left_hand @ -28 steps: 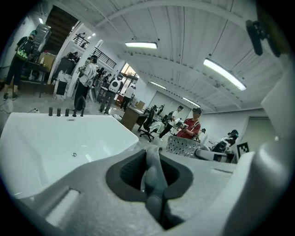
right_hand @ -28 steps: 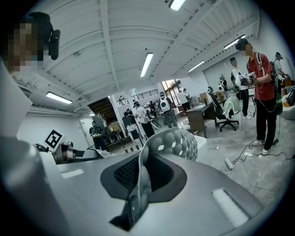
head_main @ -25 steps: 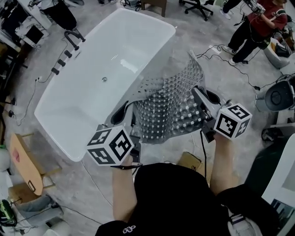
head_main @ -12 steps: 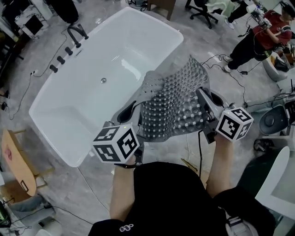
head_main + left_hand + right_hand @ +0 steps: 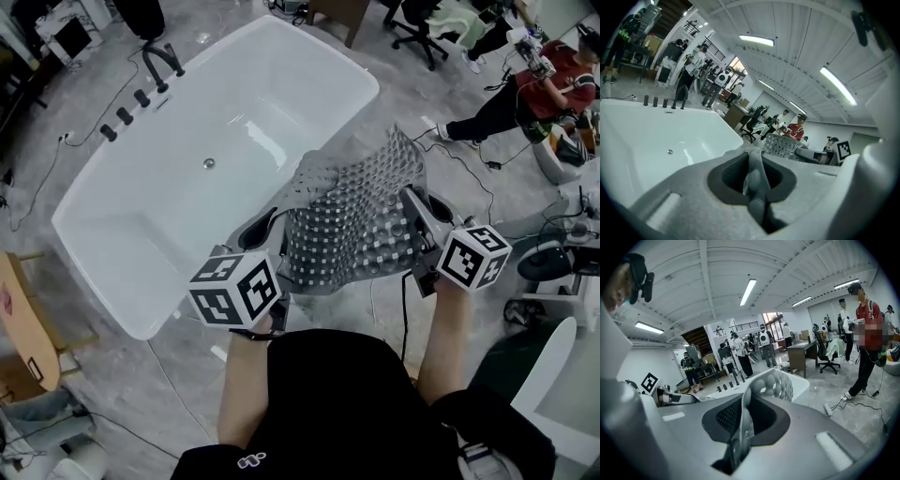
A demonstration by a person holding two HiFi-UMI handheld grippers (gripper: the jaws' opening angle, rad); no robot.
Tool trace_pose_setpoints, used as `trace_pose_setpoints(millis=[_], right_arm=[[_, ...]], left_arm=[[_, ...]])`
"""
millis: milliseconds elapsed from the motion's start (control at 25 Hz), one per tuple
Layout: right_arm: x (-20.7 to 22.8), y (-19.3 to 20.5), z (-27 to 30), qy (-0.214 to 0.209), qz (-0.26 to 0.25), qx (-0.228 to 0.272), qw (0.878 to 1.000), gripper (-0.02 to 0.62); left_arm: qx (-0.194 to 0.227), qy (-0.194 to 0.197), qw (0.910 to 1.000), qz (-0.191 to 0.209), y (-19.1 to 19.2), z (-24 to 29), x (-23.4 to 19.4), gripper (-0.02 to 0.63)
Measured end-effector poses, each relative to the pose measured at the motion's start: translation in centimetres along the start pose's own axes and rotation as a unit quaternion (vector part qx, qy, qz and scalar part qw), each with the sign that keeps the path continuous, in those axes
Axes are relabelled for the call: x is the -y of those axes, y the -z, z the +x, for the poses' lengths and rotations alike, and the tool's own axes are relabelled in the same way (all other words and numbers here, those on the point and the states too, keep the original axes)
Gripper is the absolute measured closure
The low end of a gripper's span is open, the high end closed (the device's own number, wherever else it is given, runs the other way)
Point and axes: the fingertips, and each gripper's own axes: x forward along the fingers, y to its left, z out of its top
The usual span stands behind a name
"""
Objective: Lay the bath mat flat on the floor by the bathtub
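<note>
Both sets of jaws are squeezed shut on the mat here. The left gripper (image 5: 754, 176) has pinched a fold of the grey, bubbly, perforated rubber bath mat (image 5: 352, 220) at its left edge. The right gripper (image 5: 739, 427) is clamped on the opposite edge the same way. So the mat hangs between the two, up in the air and kinda rumpled, far end curling up. It's over the near long rim of the white rectangular bathtub (image 5: 112, 253) and the grey marbled floor (image 5: 122, 375) beside it, not lying flat. Black tap fittings (image 5: 142, 97) stand along the tub's far side.
</note>
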Motion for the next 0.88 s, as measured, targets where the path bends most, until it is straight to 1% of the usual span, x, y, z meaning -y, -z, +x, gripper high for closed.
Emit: trace_pose_setpoints(millis=[80, 160, 280, 360, 440, 560, 720, 880], right_arm=[[-1.9, 0.5, 0.6, -0.012, -0.005, -0.007, 1.000, 0.569], [-2.9, 1.5, 0.1, -0.029, -0.006, -0.010, 0.999, 0.569], [-4.5, 3.8, -2.3, -0.053, -0.004, -0.014, 0.998, 0.569], [-6.6, 5.5, -4.1, -0.077, -0.013, -0.030, 0.997, 0.569], [-7.8, 6.4, -5.4, -0.103, -0.021, -0.040, 0.994, 0.569], [-6.5, 7.6, -6.2, -0.124, -0.016, -0.056, 0.991, 0.569], [-3.7, 8.9, -5.0, -0.132, -0.014, -0.092, 0.987, 0.569], [-2.3, 9.4, -3.9, -0.143, -0.034, -0.128, 0.981, 0.569]], left_arm=[[-0.002, -0.010, 0.9999, -0.008, 0.7, -1.7, -1.6, 0.583], [0.002, -0.029, 0.9994, -0.016, 1.9, -3.6, -2.2, 0.583], [0.011, -0.055, 0.9982, -0.021, 4.8, -7.4, -1.5, 0.583], [0.022, -0.077, 0.9963, -0.031, 7.2, -10.9, -0.9, 0.583], [0.034, -0.102, 0.9933, -0.041, 8.9, -13.1, -0.2, 0.581], [0.037, -0.129, 0.9895, -0.054, 10.4, -12.9, 1.0, 0.581], [0.038, -0.155, 0.9840, -0.079, 11.7, -10.9, 1.3, 0.582], [0.032, -0.162, 0.9812, -0.099, 13.3, -8.4, 1.7, 0.583]])
